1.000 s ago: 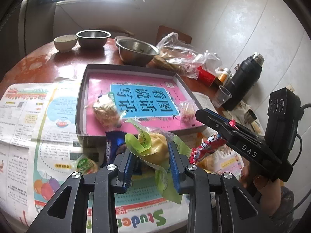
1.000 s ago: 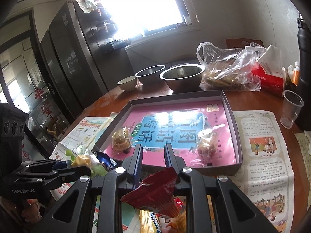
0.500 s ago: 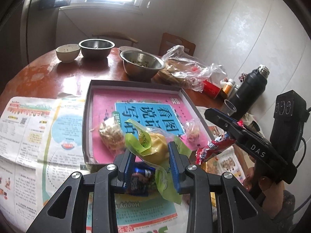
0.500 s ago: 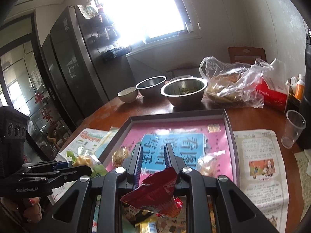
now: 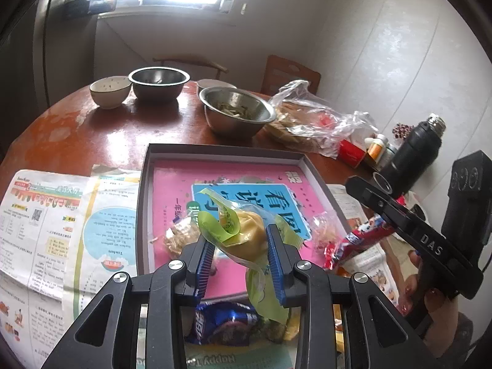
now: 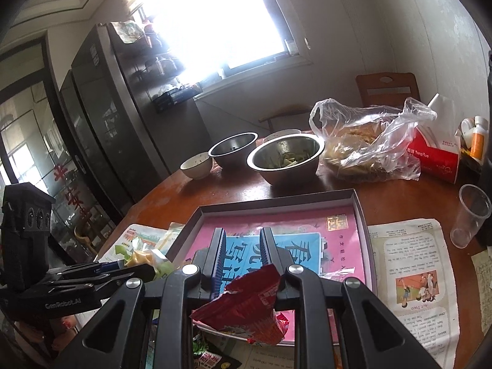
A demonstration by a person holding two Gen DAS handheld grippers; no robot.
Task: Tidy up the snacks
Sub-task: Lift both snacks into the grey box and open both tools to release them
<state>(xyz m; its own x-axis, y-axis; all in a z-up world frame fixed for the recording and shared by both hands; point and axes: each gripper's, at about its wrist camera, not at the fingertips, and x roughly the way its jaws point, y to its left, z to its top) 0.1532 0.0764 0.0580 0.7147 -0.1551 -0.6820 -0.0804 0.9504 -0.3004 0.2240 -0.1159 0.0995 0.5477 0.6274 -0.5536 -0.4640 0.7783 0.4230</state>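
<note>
My left gripper (image 5: 241,240) is shut on a green-wrapped yellow snack (image 5: 246,230) and holds it above the near edge of the grey box tray (image 5: 224,150) with a pink book inside. Two clear-wrapped snacks (image 5: 181,236) lie in the tray. My right gripper (image 6: 243,246) is shut on a red snack packet (image 6: 246,304), also over the tray's near edge (image 6: 276,204). The right gripper with its red packet (image 5: 353,243) shows at the right of the left wrist view. A blue packet (image 5: 221,323) and other snacks lie below on the newspaper.
Two steel bowls (image 5: 236,113) and a small white bowl (image 5: 109,90) stand behind the tray. A plastic bag of food (image 6: 369,141), red tissue box (image 6: 433,156), clear cup (image 6: 470,212) and black thermos (image 5: 412,153) are at the right. Newspapers (image 5: 46,215) cover the table.
Both grippers have risen and moved forward over the tray's near edge, each still holding its snack. The loose snacks on the newspaper have dropped lower in view.
</note>
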